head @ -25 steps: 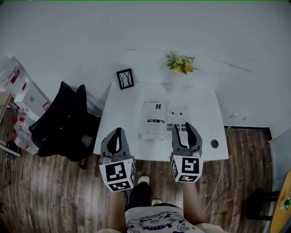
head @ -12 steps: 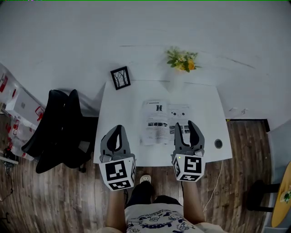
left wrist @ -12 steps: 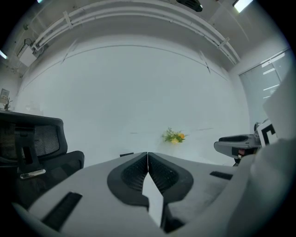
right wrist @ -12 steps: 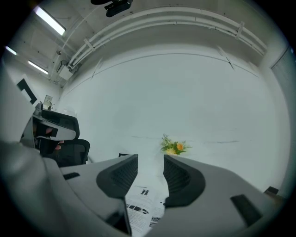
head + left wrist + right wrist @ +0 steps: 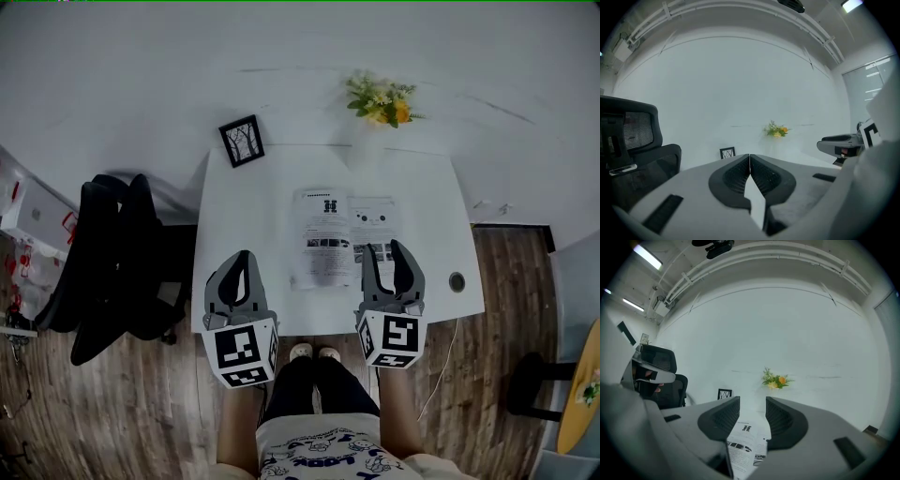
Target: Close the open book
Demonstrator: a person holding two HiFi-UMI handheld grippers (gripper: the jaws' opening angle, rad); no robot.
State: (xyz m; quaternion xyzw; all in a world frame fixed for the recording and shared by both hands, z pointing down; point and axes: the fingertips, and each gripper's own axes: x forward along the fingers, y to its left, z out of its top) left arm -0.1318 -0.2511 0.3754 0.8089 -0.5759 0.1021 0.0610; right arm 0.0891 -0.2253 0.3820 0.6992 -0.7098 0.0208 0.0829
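Observation:
An open book (image 5: 328,236) lies flat in the middle of the white table (image 5: 248,211), with printed pages up. My right gripper (image 5: 384,249) hangs open over the near corner of the book's right page, and I cannot tell whether it touches the page. In the right gripper view, the book (image 5: 744,448) shows through the gap between the open jaws of that gripper (image 5: 753,402). My left gripper (image 5: 244,258) is shut with nothing in it, over the table's near edge to the left of the book. In the left gripper view its tips meet (image 5: 749,156).
A small black picture frame (image 5: 242,141) stands at the table's far left corner. A vase of yellow flowers (image 5: 380,101) stands at the far edge. A round cable hole (image 5: 457,281) sits near the right front corner. A black office chair (image 5: 112,258) stands left of the table.
Both grippers have come forward and a little lower at the table's near edge. The right jaws stay open, the left stay shut, and the book lies as before.

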